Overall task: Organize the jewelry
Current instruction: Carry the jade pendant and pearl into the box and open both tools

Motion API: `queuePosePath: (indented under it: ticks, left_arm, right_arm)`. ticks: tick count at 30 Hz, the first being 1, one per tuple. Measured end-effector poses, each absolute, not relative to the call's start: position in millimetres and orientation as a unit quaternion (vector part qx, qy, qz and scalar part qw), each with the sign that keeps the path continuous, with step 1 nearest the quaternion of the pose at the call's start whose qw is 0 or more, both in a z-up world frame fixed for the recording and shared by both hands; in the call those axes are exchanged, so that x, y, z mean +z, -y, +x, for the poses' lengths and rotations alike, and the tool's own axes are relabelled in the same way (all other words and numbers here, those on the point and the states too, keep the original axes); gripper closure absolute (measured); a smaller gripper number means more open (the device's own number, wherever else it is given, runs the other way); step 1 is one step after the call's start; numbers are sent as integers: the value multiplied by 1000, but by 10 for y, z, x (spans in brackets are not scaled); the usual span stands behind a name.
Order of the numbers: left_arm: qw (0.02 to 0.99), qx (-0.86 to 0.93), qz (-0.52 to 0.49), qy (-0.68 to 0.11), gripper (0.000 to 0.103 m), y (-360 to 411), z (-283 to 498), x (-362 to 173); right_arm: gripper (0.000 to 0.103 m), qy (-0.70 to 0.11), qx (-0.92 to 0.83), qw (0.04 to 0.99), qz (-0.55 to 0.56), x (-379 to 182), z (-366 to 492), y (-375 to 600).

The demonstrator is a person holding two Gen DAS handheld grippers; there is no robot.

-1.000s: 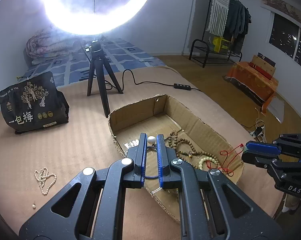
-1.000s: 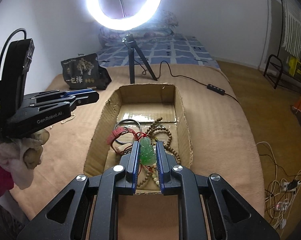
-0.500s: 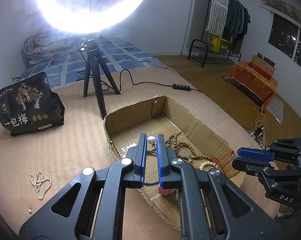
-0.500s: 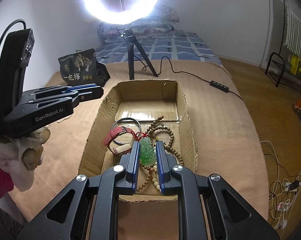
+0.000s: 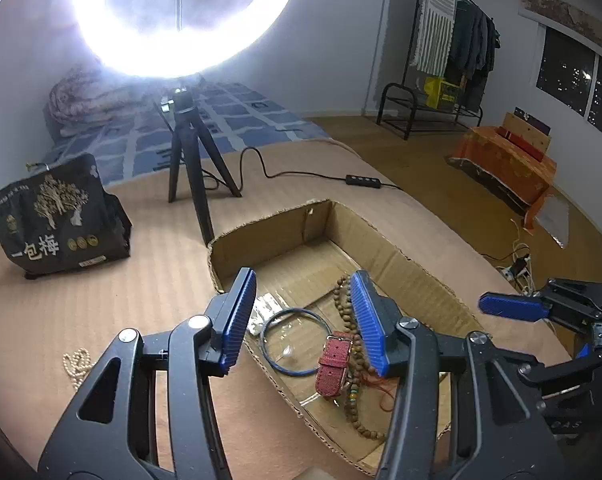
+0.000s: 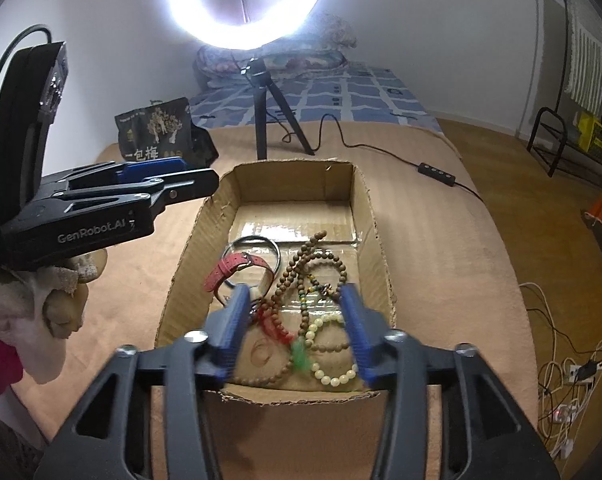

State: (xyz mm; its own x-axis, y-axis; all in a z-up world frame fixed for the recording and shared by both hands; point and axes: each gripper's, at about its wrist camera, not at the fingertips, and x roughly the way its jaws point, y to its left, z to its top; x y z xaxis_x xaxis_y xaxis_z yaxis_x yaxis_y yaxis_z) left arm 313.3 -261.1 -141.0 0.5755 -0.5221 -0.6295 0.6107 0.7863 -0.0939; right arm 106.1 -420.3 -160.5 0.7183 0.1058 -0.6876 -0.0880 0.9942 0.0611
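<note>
Jewelry lies in the cardboard box (image 6: 375, 236) on the bed. Both the left gripper (image 5: 303, 316) and right gripper (image 6: 295, 322) hang over its near end, fingers spread wide, holding nothing. Below them lie a red watch strap (image 5: 333, 364), blue ring (image 5: 291, 342), brown beads (image 6: 301, 264) and green pendant (image 6: 299, 358).

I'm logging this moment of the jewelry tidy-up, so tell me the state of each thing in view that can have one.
left gripper: open, holding nothing, over the box
right gripper: open, holding nothing
cardboard box: open-topped, jewelry inside
ring light: switched on
red watch strap: lying in the box, unfastened
blue bangle: flat on the box floor
green pendant: in the box
pearl necklace: outside the box, on the mat
</note>
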Motion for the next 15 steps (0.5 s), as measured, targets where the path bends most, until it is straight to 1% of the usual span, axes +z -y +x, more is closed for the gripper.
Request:
queuePosePath:
  ticks: [1, 2, 3, 4, 6, 15]
  left_arm:
    - [885, -319, 68, -332, 49, 2611, 3135, -1404]
    - [885, -318, 67, -333, 45, 2606, 3137, -1401]
    - [885, -318, 65, -333, 35, 2602, 3137, -1399]
    - [886, -318, 63, -331, 29, 2589, 3131, -1392]
    - [888, -317, 63, -328, 27, 2587, 3125, -1383]
    - [889, -314, 61, -327, 26, 2551, 3109, -1335]
  right_arm:
    - [44, -369, 50, 928, 12, -1599, 1056, 4205]
    - [40, -368, 48, 928, 12, -1595, 1054, 4206]
    - [32, -368, 46, 929, 12, -1596, 1054, 4208]
    - [28, -366, 42, 930, 10, -1592, 1051, 4206]
    - [28, -363, 33, 931, 6, -1582, 1047, 4202]
    - [27, -370, 5, 929, -16, -1568, 1067, 4125]
